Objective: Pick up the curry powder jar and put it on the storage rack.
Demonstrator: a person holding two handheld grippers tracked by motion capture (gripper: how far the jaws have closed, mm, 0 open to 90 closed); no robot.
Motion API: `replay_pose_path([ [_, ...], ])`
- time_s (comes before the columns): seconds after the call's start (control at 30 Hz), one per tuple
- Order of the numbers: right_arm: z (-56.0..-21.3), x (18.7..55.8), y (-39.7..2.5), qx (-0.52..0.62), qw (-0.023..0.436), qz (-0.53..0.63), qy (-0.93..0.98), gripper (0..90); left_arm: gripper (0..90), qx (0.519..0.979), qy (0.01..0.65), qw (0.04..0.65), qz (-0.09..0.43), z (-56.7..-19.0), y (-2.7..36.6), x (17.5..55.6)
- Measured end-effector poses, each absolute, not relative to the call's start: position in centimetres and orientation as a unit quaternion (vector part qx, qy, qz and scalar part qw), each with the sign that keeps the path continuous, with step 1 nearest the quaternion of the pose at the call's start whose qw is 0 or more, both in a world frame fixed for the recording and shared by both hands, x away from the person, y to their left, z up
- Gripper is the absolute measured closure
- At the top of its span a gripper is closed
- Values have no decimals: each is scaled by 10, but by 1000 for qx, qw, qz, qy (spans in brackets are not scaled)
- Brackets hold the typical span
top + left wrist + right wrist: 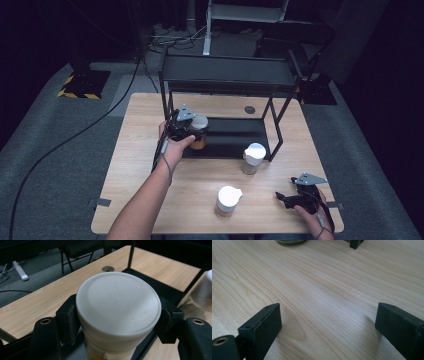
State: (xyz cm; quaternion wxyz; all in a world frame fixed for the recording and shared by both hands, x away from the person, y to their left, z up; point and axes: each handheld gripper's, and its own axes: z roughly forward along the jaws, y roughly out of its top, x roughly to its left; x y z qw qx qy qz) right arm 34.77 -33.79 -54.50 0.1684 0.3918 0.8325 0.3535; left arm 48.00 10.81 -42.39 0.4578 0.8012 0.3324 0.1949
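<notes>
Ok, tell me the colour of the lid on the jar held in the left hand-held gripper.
White, a plain matt lid; the left gripper view shows it best.

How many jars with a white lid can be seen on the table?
3: one jar in the left gripper at the black rack, one beside the rack's right leg, one near the front edge.

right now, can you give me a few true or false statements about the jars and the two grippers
1. The left gripper is shut on a white-lidded jar. True.
2. The right gripper holds a jar. False: its jaws stand open over bare table.
3. Two more white-lidded jars stand on the table. True.
4. The held jar sits on the top shelf of the black rack. False: it is at the rack's lower level, by its left end.
</notes>
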Motion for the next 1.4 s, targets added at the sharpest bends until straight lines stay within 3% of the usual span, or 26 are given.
replay_pose_path([
  [0.9, -545, 348, -338, 392, 168, 353, 833, 67, 320, 797, 368, 441, 186, -447, 107, 499],
  [0.97, -545, 348, -338, 392, 168, 354, 832, 67, 299, 799, 371, 432, 195, -447, 106, 498],
  [1.1, -545, 348, -338, 392, 168, 354, 832, 67, 170, 795, 384, 425, 201, -446, 104, 497],
  [1.4, -545, 348, -338, 392, 169, 353, 833, 67, 122, 779, 370, 459, 213, -431, 106, 485],
])
